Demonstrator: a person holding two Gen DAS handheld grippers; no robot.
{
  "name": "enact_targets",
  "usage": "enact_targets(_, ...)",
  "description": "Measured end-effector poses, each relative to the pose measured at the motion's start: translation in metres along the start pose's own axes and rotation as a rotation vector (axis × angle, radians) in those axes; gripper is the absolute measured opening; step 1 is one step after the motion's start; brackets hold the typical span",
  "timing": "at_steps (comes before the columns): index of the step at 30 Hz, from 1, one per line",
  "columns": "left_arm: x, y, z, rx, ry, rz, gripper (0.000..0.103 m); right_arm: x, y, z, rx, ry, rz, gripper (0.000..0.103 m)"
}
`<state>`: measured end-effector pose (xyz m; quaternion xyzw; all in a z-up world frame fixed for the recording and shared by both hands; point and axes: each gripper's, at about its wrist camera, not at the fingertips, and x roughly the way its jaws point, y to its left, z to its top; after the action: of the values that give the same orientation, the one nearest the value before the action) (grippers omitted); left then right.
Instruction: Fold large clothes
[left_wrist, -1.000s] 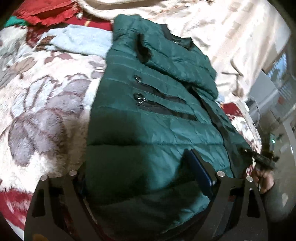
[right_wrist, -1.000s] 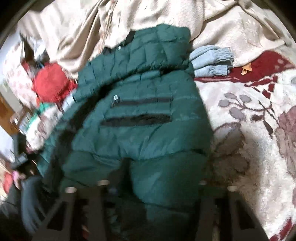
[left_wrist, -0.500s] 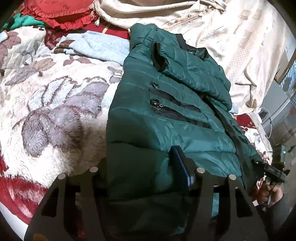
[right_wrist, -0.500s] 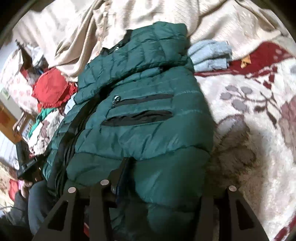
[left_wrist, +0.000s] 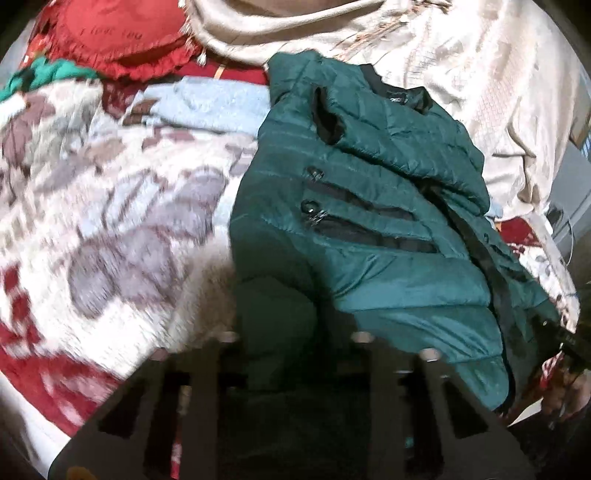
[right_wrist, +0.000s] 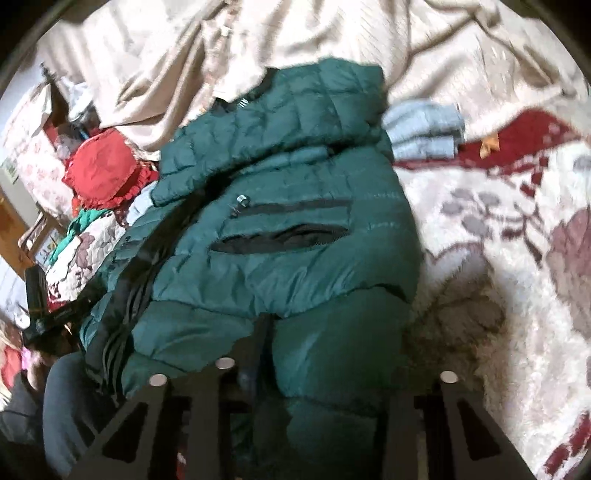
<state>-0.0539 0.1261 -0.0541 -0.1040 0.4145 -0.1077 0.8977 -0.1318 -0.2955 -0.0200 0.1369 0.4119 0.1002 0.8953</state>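
Observation:
A dark green puffer jacket (left_wrist: 369, 221) lies on a floral blanket (left_wrist: 110, 221), hood towards the far side, two black zip pockets showing. It also shows in the right wrist view (right_wrist: 288, 236). My left gripper (left_wrist: 295, 332) is shut on the jacket's near hem at its left corner. My right gripper (right_wrist: 332, 354) is shut on the near hem at its right side. The hem bulges up between both pairs of fingers and hides the pads.
A folded light blue cloth (left_wrist: 207, 107) lies beside the hood, also in the right wrist view (right_wrist: 424, 129). A red cushion (left_wrist: 118, 37) and a cream bedspread (left_wrist: 461, 55) lie behind. The bed's edge and room clutter (right_wrist: 37, 295) are at the side.
Both grippers have closed further on the jacket's hem and moved forward with it. The hem has bunched up and the near part of the jacket has risen.

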Motion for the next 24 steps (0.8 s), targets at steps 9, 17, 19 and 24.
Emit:
enact_targets(9,-0.025,0.019,0.005,0.002,0.016,-0.018,0.013,-0.039,0.028,-0.026,-0.013,-0.125,-0.015,0.023)
enact_targets(17,-0.009,0.009,-0.001,0.043,0.052,0.053,0.024,-0.025,0.011,-0.023,0.071,-0.082,-0.022,0.023)
enact_targets(19,-0.006,0.005,-0.005,0.063,0.038,0.085,0.027,-0.020,0.011,-0.022,0.077,-0.061,-0.031,0.024)
enact_targets(24,-0.004,0.002,-0.011,0.053,0.020,0.127,0.029,0.001,0.009,-0.026,0.096,0.036,-0.088,0.043)
